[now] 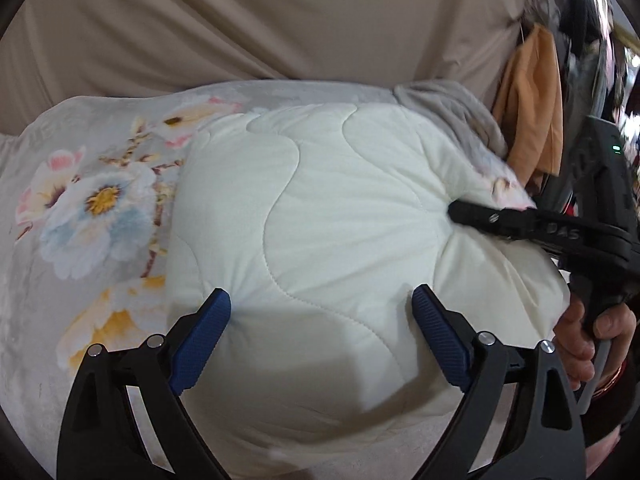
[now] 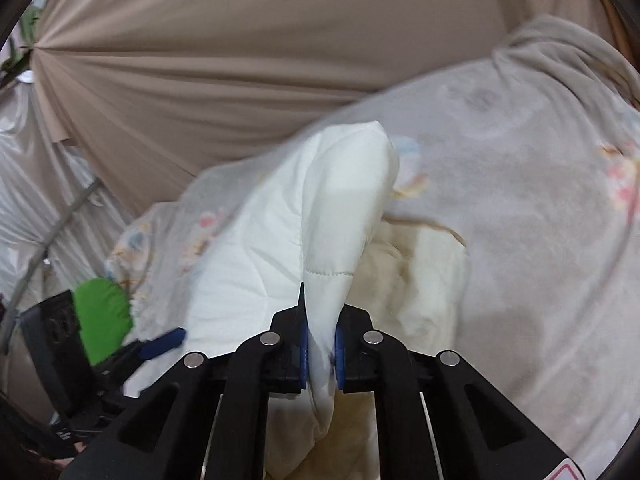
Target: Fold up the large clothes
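A large quilt, white and wave-stitched on one face and grey with printed flowers on the other, is shown lying over a taupe sheet, with a white flap turned back over the floral side. The right hand-held gripper is seen clamped narrow on a bunched fold of the white fabric, which is pinched between its blue pads and drawn taut into radiating creases. The left hand-held gripper is held wide above the white panel, with nothing between its fingers. For the fold to be made well, a second hold on the same edge, well apart from the right grip, is judged to be needed, so that the flap can be carried over evenly rather than dragged from one point; both layers should be caught. The quilt's outer corners and its full extent are cut off by the frame edges, and what supports it is hidden beneath the sheet. The right wrist view is blurred, and the orange fabric and the clutter beyond it cannot be identified.
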Demonstrator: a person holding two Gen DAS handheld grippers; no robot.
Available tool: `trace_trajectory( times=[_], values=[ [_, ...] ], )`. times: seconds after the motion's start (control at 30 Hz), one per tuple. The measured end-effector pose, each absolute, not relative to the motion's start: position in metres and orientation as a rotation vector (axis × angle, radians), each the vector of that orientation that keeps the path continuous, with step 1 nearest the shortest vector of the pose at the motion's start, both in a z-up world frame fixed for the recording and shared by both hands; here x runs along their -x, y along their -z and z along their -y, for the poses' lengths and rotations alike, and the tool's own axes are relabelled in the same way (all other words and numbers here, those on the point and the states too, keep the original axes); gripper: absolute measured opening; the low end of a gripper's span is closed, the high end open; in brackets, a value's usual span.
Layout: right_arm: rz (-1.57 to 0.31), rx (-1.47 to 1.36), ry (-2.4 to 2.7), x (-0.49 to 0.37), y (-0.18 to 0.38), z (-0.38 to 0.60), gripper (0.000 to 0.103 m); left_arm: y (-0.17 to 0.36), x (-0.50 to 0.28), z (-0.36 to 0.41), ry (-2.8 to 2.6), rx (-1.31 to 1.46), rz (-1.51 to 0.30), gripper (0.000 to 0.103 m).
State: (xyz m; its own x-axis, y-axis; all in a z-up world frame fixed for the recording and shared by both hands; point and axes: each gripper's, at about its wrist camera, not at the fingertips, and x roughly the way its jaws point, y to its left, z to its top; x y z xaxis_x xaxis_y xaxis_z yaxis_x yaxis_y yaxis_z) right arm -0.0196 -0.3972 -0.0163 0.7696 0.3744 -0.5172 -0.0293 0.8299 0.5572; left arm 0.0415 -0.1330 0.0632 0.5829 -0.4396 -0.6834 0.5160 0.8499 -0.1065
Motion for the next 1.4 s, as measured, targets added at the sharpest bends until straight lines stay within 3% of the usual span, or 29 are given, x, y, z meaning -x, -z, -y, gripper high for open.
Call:
trace_trajectory(
  times=[0.17,0.43,0.6,0.87,1.13,1.4],
  values=[
    [-0.728,-0.695,-0.258,0.008,0.075,0.411,0.011,-0.035,-0.026,0.161,0.489,-0.27,-0.691,0.091],
    [-0.532,-0.417,-0.101,0.084,-0.004,0.374,0.018,-0.033,-0.036,0.156,0.48,-0.241,-0.714,0.095],
    [-0.578,-0.286,-0.104,0.114,0.003,0.337,0.006,-0.034,-0.034,0.158,0.471,-0.25,-0.71,0.095],
    [-0.727,-0.37,-0.034,0.101,0.066,0.35,0.006,-0.034,-0.026,0.162,0.47,-0.282,-0.704,0.096],
    [-0.72,-0.414,-0.045,0.1,0.079,0.352,0.005,-0.033,-0.021,0.165,0.456,-0.297,-0.701,0.096],
    [-0.578,-0.408,-0.065,0.11,-0.009,0.369,0.013,-0.062,-0.032,0.127,0.489,-0.126,-0.75,0.096]
  ],
)
